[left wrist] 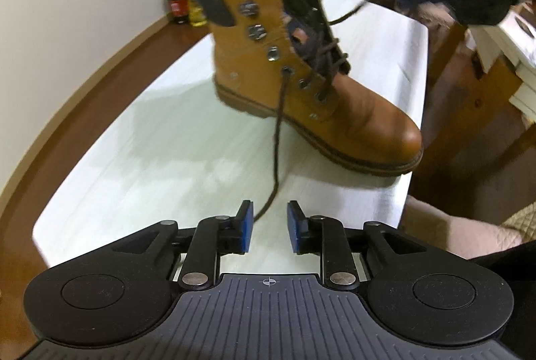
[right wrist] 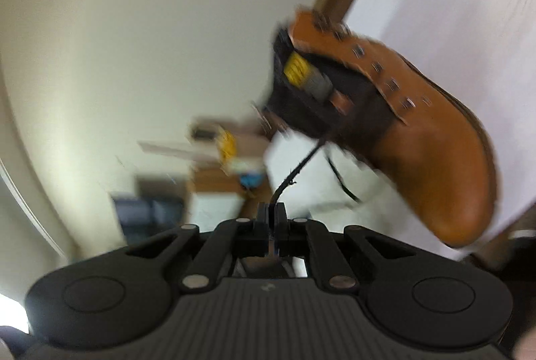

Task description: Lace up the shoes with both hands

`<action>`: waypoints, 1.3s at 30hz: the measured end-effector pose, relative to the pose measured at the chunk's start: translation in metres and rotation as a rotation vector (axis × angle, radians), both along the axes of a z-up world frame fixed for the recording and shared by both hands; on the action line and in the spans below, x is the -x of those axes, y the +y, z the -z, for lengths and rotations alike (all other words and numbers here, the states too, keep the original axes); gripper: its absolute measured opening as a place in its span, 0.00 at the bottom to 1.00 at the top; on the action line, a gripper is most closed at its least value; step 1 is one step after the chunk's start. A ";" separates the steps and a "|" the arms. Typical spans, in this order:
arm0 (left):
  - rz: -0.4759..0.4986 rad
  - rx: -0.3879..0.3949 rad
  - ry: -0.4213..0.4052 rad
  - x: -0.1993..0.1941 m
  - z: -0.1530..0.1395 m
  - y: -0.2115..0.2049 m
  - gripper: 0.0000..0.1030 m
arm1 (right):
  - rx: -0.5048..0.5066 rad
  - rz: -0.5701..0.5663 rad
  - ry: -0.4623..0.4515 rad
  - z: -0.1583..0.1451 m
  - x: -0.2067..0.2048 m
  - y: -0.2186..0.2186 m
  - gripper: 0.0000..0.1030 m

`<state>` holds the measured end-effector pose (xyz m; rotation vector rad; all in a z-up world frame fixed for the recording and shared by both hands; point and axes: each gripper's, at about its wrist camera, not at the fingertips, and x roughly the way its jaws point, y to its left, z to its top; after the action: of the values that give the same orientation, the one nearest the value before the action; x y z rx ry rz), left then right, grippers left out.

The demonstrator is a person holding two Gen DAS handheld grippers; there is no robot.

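A white table (left wrist: 140, 139) stands in a room with pale walls and a brown wooden floor; a cluster of bottles (left wrist: 187, 0) sits on the floor by the wall beyond it.

On the table stands a tan leather boot (left wrist: 301, 82), ankle-high, its toe pointing towards the table's right edge in the left wrist view. It has a dark padded collar, a dark tongue and a thick, ridged brown sole. Metal eyelets run up the lower part and metal hooks sit on the upper ankle. A dark brown lace (left wrist: 321, 62) criss-crosses the lower eyelets only. One loose end (left wrist: 277, 139) leaves a side eyelet and trails down across the table to a point just beside the left pad of the left gripper (left wrist: 269, 226). That gripper's blue-faced jaws stand apart, and the lace end lies at the gap but is not pinched.

The right wrist view is blurred and rolled over, so the boot (right wrist: 418, 125) appears tilted, with a yellow tag on its tongue. The right gripper (right wrist: 272, 209) has its jaws pressed together on the other lace end (right wrist: 294, 172), which rises taut from the pads to the boot's throat.
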<state>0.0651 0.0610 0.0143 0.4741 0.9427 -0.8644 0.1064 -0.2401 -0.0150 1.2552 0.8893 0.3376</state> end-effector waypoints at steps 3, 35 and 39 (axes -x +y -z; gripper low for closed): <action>-0.036 0.021 0.004 0.008 -0.003 0.009 0.29 | 0.037 0.133 0.012 0.006 -0.001 -0.020 0.05; 0.867 -0.234 -0.360 -0.048 0.088 -0.064 0.25 | 0.131 0.277 0.227 0.036 0.056 -0.027 0.28; 0.779 -0.257 -0.251 -0.056 0.083 -0.066 0.03 | 0.152 0.241 0.231 0.037 0.053 -0.019 0.28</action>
<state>0.1211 -0.0054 -0.0683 1.1892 0.6282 -1.3454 0.0532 -0.2588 -0.0520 1.2593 0.9286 -0.0681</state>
